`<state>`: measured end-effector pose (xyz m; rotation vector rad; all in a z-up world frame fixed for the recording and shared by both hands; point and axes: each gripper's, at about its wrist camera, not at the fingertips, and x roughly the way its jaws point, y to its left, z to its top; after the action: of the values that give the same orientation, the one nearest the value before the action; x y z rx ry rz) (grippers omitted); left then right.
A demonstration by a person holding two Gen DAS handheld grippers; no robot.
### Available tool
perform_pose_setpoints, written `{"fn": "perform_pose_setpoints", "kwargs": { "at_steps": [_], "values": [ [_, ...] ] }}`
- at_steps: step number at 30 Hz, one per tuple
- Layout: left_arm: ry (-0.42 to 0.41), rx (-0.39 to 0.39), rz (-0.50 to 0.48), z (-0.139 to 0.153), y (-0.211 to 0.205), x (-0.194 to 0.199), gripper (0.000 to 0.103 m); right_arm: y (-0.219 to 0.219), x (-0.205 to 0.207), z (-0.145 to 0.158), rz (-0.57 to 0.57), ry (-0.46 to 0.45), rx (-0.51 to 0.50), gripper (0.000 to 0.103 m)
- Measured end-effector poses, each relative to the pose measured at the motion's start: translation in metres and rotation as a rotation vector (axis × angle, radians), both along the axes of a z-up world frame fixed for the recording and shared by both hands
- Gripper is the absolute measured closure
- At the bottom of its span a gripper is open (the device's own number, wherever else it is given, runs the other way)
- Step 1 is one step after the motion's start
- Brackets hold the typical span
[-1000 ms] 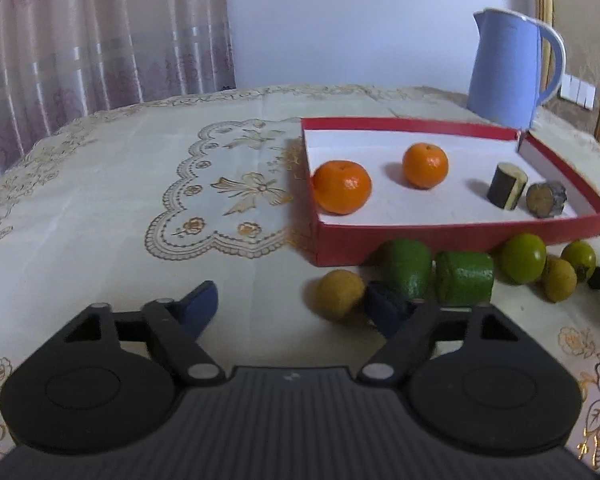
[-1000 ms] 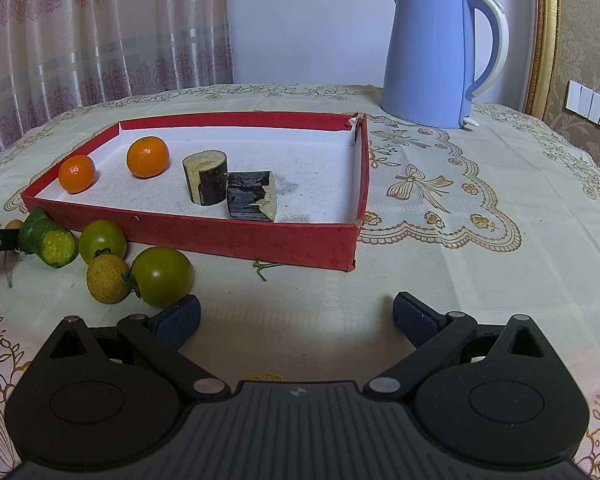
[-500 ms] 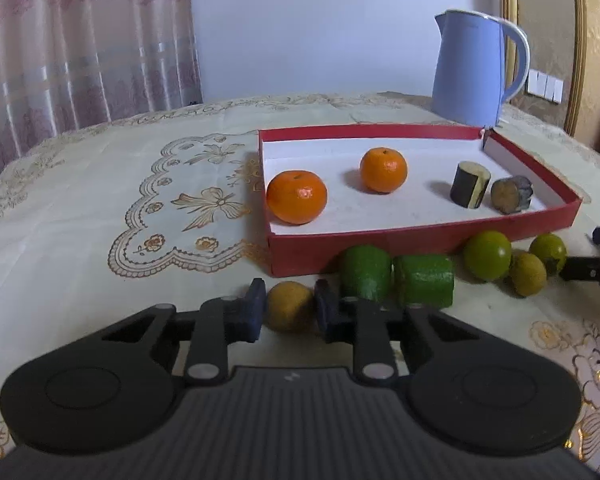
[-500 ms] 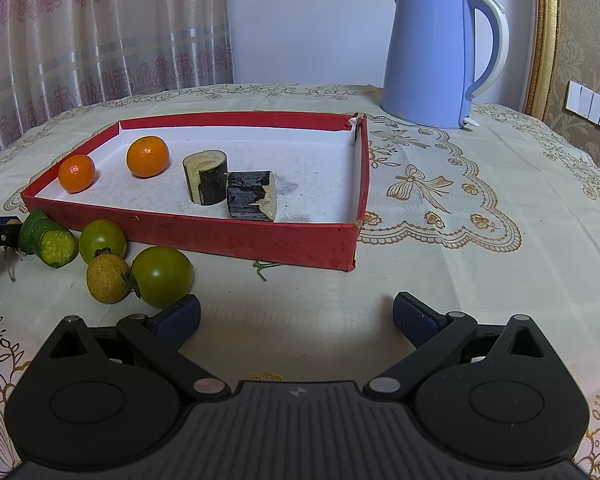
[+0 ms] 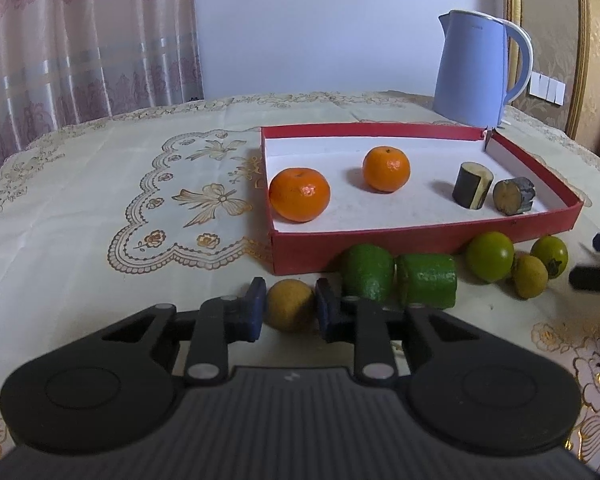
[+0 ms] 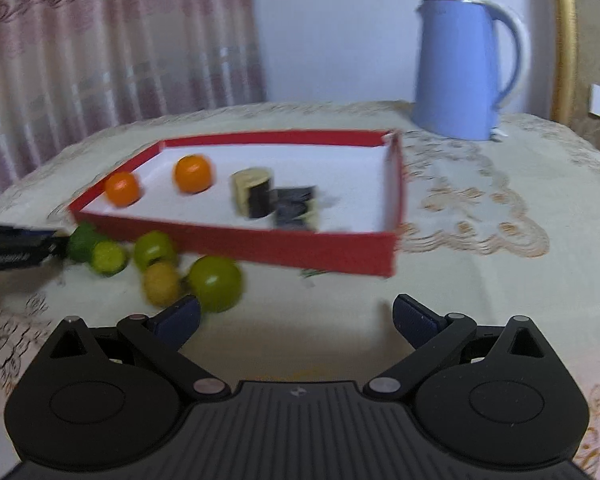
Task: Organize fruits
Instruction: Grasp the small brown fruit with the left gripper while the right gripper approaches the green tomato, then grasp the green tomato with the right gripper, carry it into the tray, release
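In the left wrist view my left gripper (image 5: 290, 306) is shut on a small yellow-brown fruit (image 5: 290, 305) that rests on the tablecloth just in front of the red tray (image 5: 420, 240). Two oranges (image 5: 299, 194) and two dark cut pieces (image 5: 473, 185) lie in the tray. Two green cut pieces (image 5: 427, 286), two round green fruits (image 5: 490, 257) and another yellow-brown fruit (image 5: 531, 276) line the tray's front wall. My right gripper (image 6: 296, 318) stands open with nothing between its fingers; its left fingertip (image 6: 178, 316) sits next to a green fruit (image 6: 216, 284).
A light-blue kettle (image 5: 478, 70) stands behind the tray's far right corner. The embroidered tablecloth (image 5: 120, 200) stretches bare to the left of the tray. Curtains hang behind the table. The right wrist view is blurred by motion.
My left gripper went from open to shut on the yellow-brown fruit. The right gripper has shifted toward the tray and the green fruits, staying open.
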<state>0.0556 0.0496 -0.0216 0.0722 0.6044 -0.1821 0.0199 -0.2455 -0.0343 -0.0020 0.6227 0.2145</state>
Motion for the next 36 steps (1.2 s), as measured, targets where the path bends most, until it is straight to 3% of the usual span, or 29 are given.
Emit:
{"fn": "perform_pose_setpoints", "kwargs": {
  "at_steps": [4, 8, 15, 17, 23, 36],
  "values": [
    [0.002, -0.008, 0.001, 0.000, 0.002, 0.000, 0.078, 0.020, -0.007, 0.005, 0.022, -0.073, -0.101, 0.002],
    [0.003, -0.010, 0.001, 0.000, 0.002, 0.000, 0.078, 0.032, -0.004, 0.006, 0.028, -0.089, -0.146, 0.020],
    [0.003, -0.011, 0.001, 0.000, 0.002, 0.000, 0.078, 0.046, 0.006, 0.001, 0.085, -0.074, -0.175, 0.038],
    [0.003, -0.011, 0.001, 0.000, 0.002, 0.000, 0.078, 0.050, 0.009, 0.002, 0.099, -0.073, -0.183, 0.049],
    [0.003, -0.013, 0.001, 0.000, 0.002, 0.000, 0.078, 0.058, 0.013, 0.000, 0.127, -0.059, -0.188, 0.065],
    [0.004, -0.016, 0.002, 0.000, 0.003, 0.001, 0.078, 0.056, 0.011, 0.001, 0.094, -0.047, -0.163, 0.069]
  ]
}}
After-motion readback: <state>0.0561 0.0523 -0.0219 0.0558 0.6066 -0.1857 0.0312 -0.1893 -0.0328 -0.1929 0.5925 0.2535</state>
